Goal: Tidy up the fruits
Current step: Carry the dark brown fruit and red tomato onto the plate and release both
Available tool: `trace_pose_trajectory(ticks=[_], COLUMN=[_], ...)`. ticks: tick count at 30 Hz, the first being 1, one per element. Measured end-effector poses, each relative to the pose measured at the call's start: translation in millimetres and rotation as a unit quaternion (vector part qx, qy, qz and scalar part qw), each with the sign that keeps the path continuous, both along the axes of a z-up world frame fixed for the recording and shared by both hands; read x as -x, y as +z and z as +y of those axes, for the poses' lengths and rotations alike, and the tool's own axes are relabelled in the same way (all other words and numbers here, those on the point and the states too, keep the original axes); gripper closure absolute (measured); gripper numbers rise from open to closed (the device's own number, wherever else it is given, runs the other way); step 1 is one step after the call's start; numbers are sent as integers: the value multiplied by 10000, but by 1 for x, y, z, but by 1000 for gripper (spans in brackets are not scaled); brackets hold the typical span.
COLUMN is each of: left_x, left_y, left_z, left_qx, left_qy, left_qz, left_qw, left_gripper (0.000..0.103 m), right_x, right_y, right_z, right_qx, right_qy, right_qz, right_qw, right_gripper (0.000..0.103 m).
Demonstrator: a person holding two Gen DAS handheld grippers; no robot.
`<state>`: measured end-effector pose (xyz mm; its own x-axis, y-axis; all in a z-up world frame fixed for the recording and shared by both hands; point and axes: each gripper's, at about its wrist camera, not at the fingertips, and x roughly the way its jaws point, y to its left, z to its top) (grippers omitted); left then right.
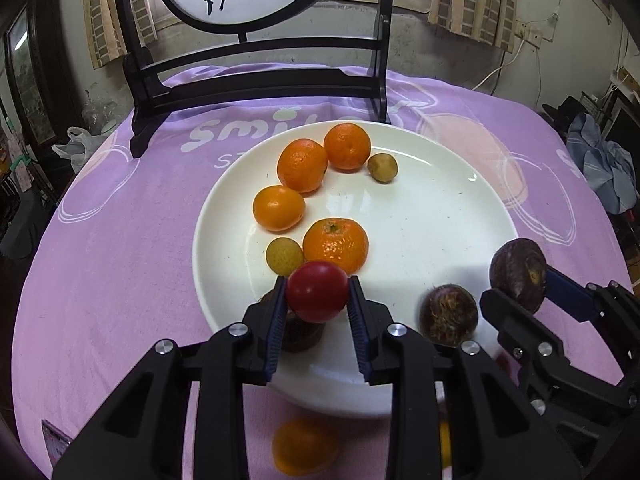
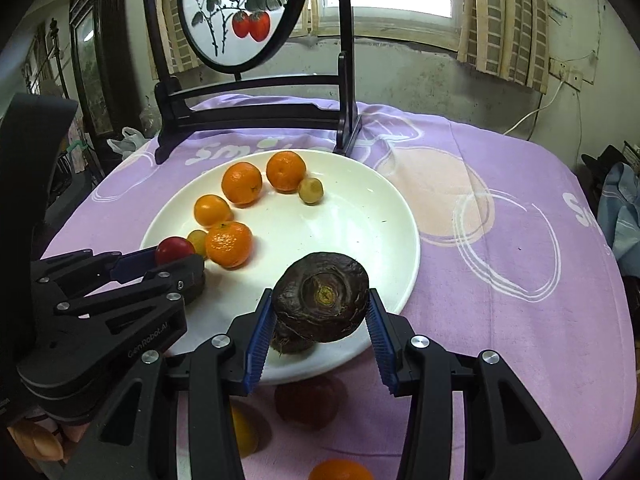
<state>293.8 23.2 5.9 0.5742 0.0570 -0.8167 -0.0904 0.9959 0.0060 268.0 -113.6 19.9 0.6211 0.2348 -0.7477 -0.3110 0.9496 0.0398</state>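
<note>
A white plate (image 1: 420,220) on the purple cloth holds several oranges (image 1: 335,245) and two small yellow-brown fruits (image 1: 285,256). My left gripper (image 1: 317,285) is shut on a red tomato (image 1: 317,291) just above the plate's near rim. A dark brown fruit (image 1: 298,338) lies under it. A second dark brown fruit (image 1: 449,315) lies on the plate to the right. My right gripper (image 2: 320,295) is shut on a dark brown round fruit (image 2: 320,296) over the plate's near right edge (image 2: 400,280). At the left of the right wrist view is the left gripper (image 2: 172,258) with the tomato (image 2: 174,249).
A dark wooden stand (image 1: 256,80) with a round painted screen stands behind the plate. Loose fruit lies on the cloth in front of the plate: an orange (image 1: 304,446), a reddish fruit (image 2: 310,402) and a yellow one (image 2: 244,432). The table drops off at left and right.
</note>
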Motion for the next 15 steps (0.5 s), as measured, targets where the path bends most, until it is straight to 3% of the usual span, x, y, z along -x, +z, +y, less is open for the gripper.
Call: trace_pose_trajectory(ticks=[4, 7, 9, 15], left_x=[-13, -12, -7, 28], left_y=[-10, -8, -3, 20], left_z=[-3, -3, -3, -6], left_qx=[103, -2, -34, -149], left_qy=[24, 203, 241, 129], left_qz=[140, 105, 38, -219], left_qw=[9998, 9997, 9997, 9996], left_gripper=[70, 47, 41, 33], right_x=[-18, -29, -29, -3], right_y=[-8, -14, -14, 0], right_z=[-4, -14, -23, -42], right_qx=[-144, -502, -711, -853], right_qy=[-240, -486, -603, -545], right_qz=[135, 386, 465, 356], right_qw=[9995, 9968, 9946, 9942], right_gripper=[56, 55, 50, 47])
